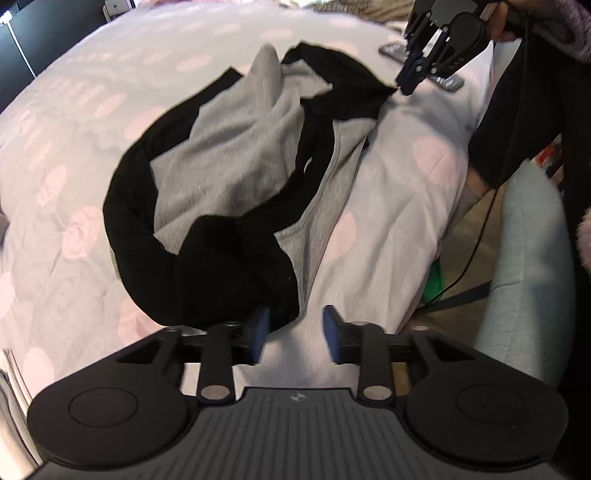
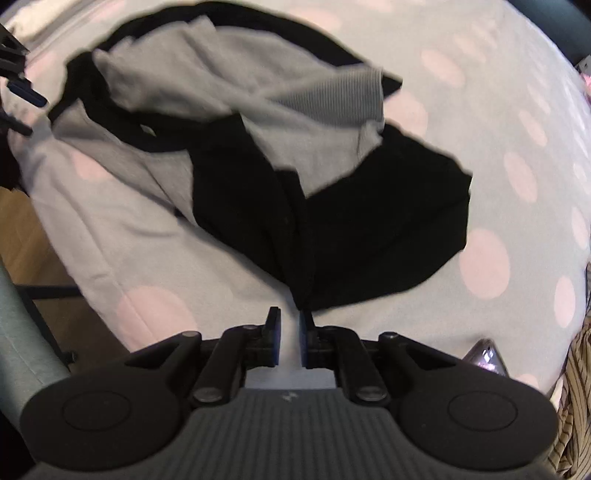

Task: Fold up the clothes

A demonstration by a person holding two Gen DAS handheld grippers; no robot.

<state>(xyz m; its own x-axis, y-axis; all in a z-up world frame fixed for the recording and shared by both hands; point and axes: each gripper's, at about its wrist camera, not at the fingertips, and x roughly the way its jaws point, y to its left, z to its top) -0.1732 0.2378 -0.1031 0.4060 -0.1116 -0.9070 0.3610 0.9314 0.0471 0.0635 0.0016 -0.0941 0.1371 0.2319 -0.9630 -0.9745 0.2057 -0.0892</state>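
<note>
1. Lying crumpled on the dotted bedspread point(image 1: 55, 122), grey-and-black garment point(image 1: 236, 177) sits just ahead of both tongs, unfolded, black sleeves bunched over the grey body.
2. Left gripper point(image 1: 295, 334): jaws spread, nothing between the blue pads; black fabric edge just beside its left-hand pad, contact unclear.
3. Right gripper point(image 2: 290, 339): jaws slightly apart, narrow gap, no cloth in it; a pointed black fold of the garment ends just ahead of the tips, touching or not, can't tell.
4. From the left wrist view the right gripper's tips sit at the garment's far black corner, held by a hand point(image 1: 498, 22) in a fuzzy sleeve.
5. Phone point(image 2: 487, 356) lies on the bedspread to the right of the right gripper.
6. Striped cloth point(image 2: 572, 398) at far right edge.
</note>
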